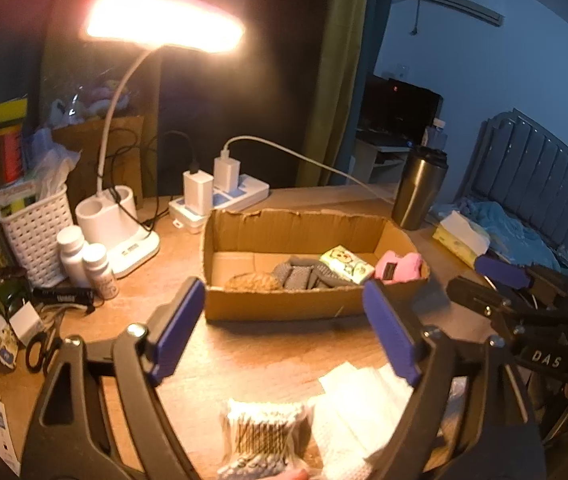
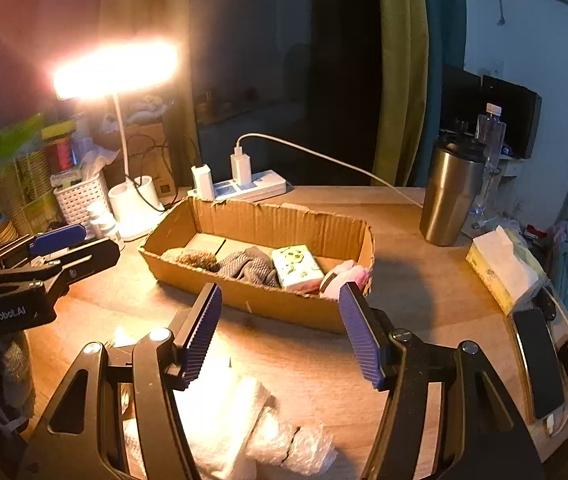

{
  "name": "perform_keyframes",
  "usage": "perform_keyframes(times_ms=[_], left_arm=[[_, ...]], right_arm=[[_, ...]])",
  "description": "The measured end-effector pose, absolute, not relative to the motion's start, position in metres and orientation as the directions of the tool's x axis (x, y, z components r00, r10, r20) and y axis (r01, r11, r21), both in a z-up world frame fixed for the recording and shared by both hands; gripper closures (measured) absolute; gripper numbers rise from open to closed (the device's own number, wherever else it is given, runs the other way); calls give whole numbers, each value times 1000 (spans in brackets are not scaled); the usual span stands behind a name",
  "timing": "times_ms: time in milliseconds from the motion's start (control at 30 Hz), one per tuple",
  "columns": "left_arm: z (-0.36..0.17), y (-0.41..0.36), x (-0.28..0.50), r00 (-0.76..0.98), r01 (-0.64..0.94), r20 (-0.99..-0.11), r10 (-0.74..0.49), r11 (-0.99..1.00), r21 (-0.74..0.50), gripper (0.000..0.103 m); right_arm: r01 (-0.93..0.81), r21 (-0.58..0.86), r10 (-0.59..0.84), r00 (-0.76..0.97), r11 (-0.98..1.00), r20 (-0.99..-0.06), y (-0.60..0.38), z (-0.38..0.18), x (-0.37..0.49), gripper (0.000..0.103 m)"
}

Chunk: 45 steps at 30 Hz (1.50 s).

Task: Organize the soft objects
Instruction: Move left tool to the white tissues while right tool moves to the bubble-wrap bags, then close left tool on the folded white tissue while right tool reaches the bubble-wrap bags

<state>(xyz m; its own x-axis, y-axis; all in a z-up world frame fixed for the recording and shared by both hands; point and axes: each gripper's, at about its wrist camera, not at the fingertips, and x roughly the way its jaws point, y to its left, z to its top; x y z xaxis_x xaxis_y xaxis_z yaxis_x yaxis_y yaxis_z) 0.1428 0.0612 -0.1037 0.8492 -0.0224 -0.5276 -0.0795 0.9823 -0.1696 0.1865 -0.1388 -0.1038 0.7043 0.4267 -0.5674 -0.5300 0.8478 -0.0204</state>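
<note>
We find both claws standing apart and empty above the near part of the tabletop. The left claw has its blue pads wide apart with nothing between them; the right claw likewise grips nothing.

We record a shallow cardboard box lying across the middle of the tabletop. In it, from its left end to its right, we note a brown fuzzy item, grey knitted cloth, a pack of tissues with a green print, and a pink soft item at the right end.

At the near edge, outside the box, we see a folded white cloth, crumpled bubble wrap touching it on its right, and a clear bag of cotton swabs just beside the cloth on the left.

At the far left corner stand a lit desk lamp, a white basket and two small white bottles. A power strip lies behind the box. A steel cup stands near the far right corner, and a tissue box sits along the right edge.
</note>
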Motion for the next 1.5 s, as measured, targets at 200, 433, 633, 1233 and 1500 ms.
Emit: perform_keyframes(times_ms=[200, 433, 633, 1233, 1500], left_arm=[[-111, 63, 130, 847, -104, -532, -10, 977, -184, 16], [-124, 55, 118, 835, -108, -550, -12, 977, -185, 16], [-137, 45, 113, 822, -108, -569, -19, 976, -188, 16], [-156, 16, 115, 784, -74, -620, -38, 985, -153, 16], [-166, -2, 115, 757, -41, -651, -59, 990, -138, 16]], right_arm=[[-541, -24, 429, 693, 840, -580, -139, -113, 174, 38], [-538, -17, 419, 676, 843, -606, -148, -131, 165, 38], [-537, -15, 410, 661, 844, -628, -159, -146, 157, 38], [-519, 33, 394, 603, 854, -693, -177, -186, 158, 38], [-511, 67, 402, 582, 857, -707, -189, -198, 162, 38]])
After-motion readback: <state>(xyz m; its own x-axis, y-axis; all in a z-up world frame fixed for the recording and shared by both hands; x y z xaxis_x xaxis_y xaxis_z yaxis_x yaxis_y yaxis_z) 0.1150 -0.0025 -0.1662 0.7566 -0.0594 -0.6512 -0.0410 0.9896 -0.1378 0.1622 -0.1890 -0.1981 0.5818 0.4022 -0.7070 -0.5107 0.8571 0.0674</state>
